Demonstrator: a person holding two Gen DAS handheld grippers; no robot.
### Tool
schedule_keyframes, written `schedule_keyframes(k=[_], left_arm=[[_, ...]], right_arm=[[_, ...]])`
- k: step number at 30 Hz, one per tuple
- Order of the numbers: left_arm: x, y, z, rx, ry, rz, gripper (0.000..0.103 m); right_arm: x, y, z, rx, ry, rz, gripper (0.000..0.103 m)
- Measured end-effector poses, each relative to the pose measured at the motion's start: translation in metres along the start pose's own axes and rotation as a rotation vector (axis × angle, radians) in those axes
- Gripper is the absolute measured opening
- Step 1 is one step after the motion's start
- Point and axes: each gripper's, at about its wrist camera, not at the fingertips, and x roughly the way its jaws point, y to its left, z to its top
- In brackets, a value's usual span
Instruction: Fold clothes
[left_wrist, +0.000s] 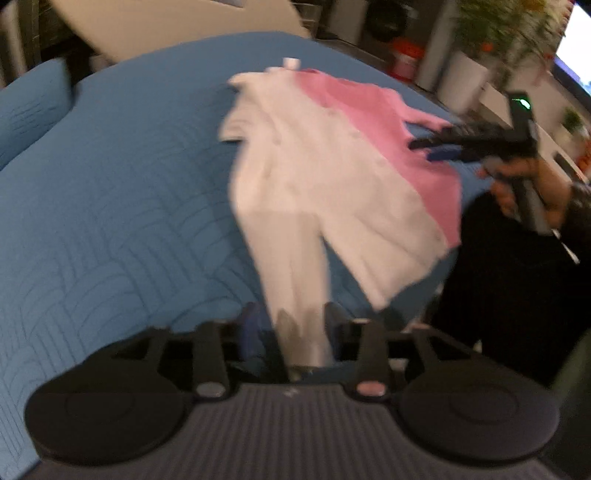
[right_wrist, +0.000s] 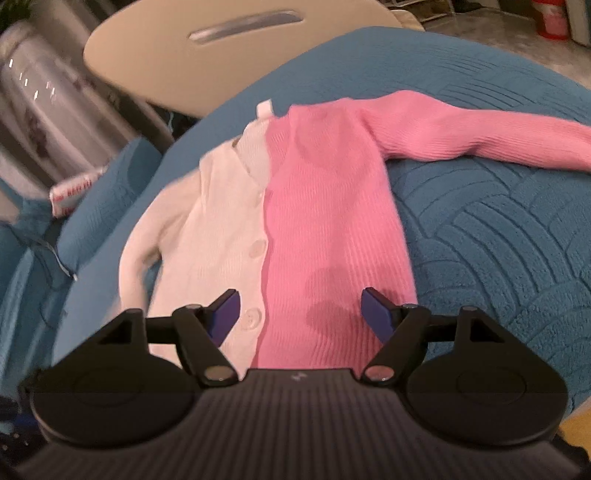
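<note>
A half-white, half-pink knit cardigan (left_wrist: 332, 166) lies on the blue quilted bed (left_wrist: 110, 221). My left gripper (left_wrist: 295, 332) is shut on the end of the white sleeve (left_wrist: 295, 266), which stretches from the garment to the blue pads. In the right wrist view the cardigan (right_wrist: 295, 221) lies button-side up, its pink sleeve (right_wrist: 480, 133) spread to the right. My right gripper (right_wrist: 299, 314) is open and empty, hovering over the hem; it also shows in the left wrist view (left_wrist: 436, 147), held over the pink side.
A beige oval table (right_wrist: 221, 48) stands beyond the bed. A blue pillow (left_wrist: 29, 110) lies at the left. White planters with plants (left_wrist: 469, 74) and a red object (left_wrist: 404, 61) stand on the floor behind. The person's dark clothing (left_wrist: 498, 277) is at the right edge.
</note>
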Motion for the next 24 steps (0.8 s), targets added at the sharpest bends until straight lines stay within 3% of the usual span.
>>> schedule_keyframes(k=[2, 7, 8, 10, 14, 17, 18, 21, 22, 23, 24], left_arm=[[-0.001, 0.003, 0.007, -0.027, -0.054, 0.050, 0.094], [0.013, 0.018, 0.030, -0.143, -0.136, 0.049, 0.099], [0.016, 0.022, 0.033, -0.174, -0.147, 0.029, 0.099], [0.028, 0.035, 0.043, -0.274, -0.182, -0.043, 0.099], [0.045, 0.050, 0.066, -0.406, -0.210, -0.150, 0.099], [0.067, 0.034, 0.099, -0.428, -0.250, -0.285, 0.100], [0.080, 0.025, 0.115, -0.431, -0.267, -0.343, 0.101], [0.130, 0.015, 0.149, -0.503, -0.206, -0.437, 0.101], [0.146, 0.017, 0.158, -0.515, -0.169, -0.433, 0.100], [0.163, 0.021, 0.168, -0.520, -0.127, -0.401, 0.095], [0.183, 0.034, 0.182, -0.512, -0.077, -0.305, 0.082]], right_arm=[[-0.001, 0.017, -0.005, -0.084, 0.006, 0.008, 0.075], [-0.010, 0.032, -0.011, -0.145, -0.024, 0.019, 0.074], [-0.014, 0.030, -0.010, -0.133, -0.048, 0.010, 0.074], [-0.031, 0.000, 0.003, 0.007, -0.165, -0.042, 0.074], [-0.053, -0.062, 0.021, 0.189, -0.245, -0.194, 0.076], [-0.061, -0.081, 0.028, 0.242, -0.249, -0.177, 0.076], [-0.064, -0.086, 0.026, 0.291, -0.261, -0.130, 0.076], [-0.052, -0.093, -0.001, 0.437, -0.240, 0.075, 0.075], [-0.051, -0.084, -0.002, 0.388, -0.241, 0.065, 0.075], [-0.050, -0.075, -0.003, 0.340, -0.242, 0.055, 0.076], [-0.050, -0.067, -0.004, 0.294, -0.242, 0.046, 0.074]])
